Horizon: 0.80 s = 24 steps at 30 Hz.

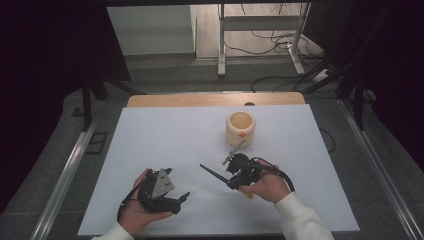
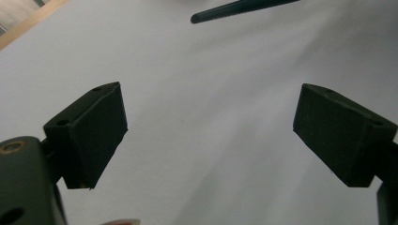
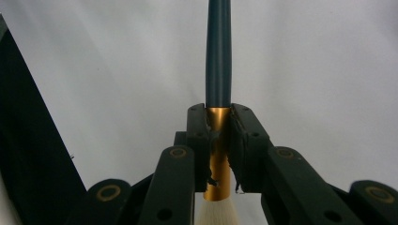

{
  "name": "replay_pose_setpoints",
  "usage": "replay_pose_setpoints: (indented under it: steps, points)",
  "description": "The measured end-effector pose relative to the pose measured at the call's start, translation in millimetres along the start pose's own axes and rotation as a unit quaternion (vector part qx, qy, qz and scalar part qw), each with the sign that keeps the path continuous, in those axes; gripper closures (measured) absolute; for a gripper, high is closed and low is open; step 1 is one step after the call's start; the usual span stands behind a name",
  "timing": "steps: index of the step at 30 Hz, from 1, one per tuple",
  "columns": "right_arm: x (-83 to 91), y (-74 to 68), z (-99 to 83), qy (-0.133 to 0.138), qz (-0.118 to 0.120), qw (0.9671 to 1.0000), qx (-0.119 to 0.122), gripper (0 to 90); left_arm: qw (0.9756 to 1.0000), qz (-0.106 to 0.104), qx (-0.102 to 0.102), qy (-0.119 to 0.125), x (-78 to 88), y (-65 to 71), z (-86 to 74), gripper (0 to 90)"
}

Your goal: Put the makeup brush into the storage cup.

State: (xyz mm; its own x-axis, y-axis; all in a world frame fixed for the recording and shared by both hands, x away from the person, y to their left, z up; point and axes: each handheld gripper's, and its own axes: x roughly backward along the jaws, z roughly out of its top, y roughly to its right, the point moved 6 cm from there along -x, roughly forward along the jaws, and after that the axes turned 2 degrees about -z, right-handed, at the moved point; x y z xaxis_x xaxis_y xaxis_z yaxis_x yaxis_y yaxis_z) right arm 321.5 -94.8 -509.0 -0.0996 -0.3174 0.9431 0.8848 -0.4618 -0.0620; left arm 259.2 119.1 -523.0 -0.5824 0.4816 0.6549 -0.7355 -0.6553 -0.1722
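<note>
In my right gripper (image 3: 219,140) the brush (image 3: 218,56) sits clamped, handle pointing toward my wide-open left gripper (image 2: 209,136).

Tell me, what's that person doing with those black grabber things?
A person sits at a white table with a gripper in each hand. The right gripper is shut on a brush, pinching its gold collar, with the dark handle pointing away and the white bristles toward the hand. The left gripper is open and empty, low over the table. Farther back stands a small cream pot with an orange button, which neither gripper touches.
</note>
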Motion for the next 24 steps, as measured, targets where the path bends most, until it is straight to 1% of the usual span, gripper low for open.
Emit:
replay_pose_setpoints:
  steps: [1,2,4,7,8,11,24]
  points:
    - [0.0,0.0,0.0,0.0,0.0,1.0,0.0,78.6,1.0,0.0,0.0,0.0,0.0,0.0,0.0,11.3]
    - [-0.3,0.2,0.1,-0.001,-0.003,1.0,0.001,78.6,1.0,0.0,-0.002,0.002,-1.2,1.7,1.6,11.3]
    - [-0.8,-0.3,0.3,-0.003,-0.002,1.0,0.0,78.6,1.0,0.0,-0.008,0.002,-3.3,5.4,4.5,11.9]
    - [-1.8,-1.3,0.5,-0.004,-0.001,1.0,0.003,78.6,0.9998,-0.001,-0.02,0.001,-6.7,10.7,8.1,12.2]
    - [-2.4,-2.5,1.0,-0.004,-0.002,1.0,0.005,78.6,0.9997,-0.005,-0.026,-0.001,-8.7,12.9,10.1,12.2]
    - [-2.5,-3.7,1.8,-0.006,0.002,0.9999,0.008,78.6,0.9996,-0.009,-0.027,-0.001,-11.0,14.1,12.3,12.2]
    - [-2.9,-4.8,2.4,-0.006,0.004,0.9999,0.008,78.6,0.9996,-0.01,-0.027,-0.002,-14.1,11.6,15.8,12.2]
